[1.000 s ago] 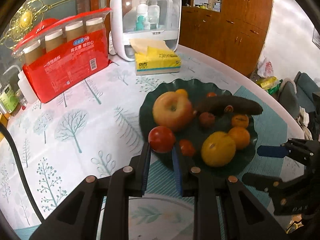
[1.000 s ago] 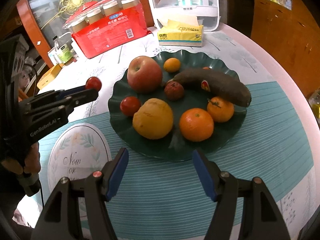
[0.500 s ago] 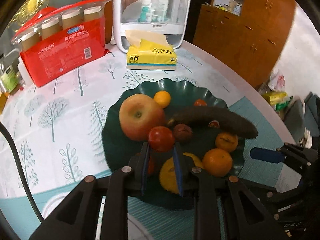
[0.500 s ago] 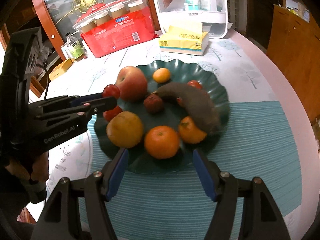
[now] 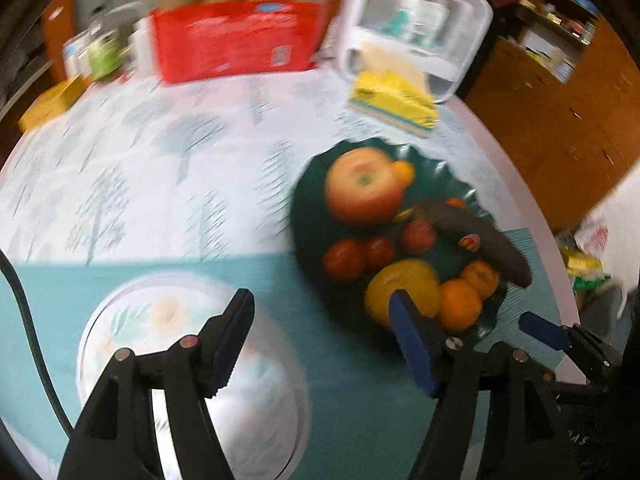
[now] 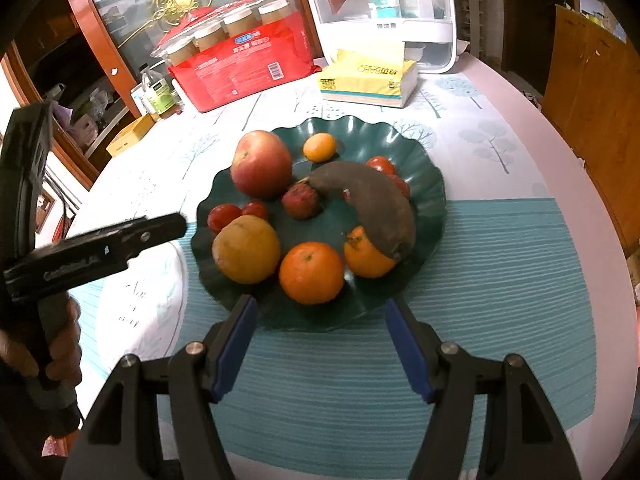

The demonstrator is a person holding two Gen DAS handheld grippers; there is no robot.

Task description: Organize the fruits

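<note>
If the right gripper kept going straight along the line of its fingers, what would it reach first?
Most likely the near rim of the green plate, then the orange just behind it. The right gripper is open and empty, and only placemat lies between. Its height above the table is unclear.

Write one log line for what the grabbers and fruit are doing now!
left gripper: open, empty | right gripper: open, empty | small tomato: on green plate

My pads (image 6: 234,350) blue; plate (image 6: 430,196) dark green, apple (image 6: 261,163) red, oranges (image 6: 311,273) orange, banana (image 6: 372,204) brown-black, cloth (image 6: 492,148) tree-print white, mat (image 6: 500,280) teal striped
</note>
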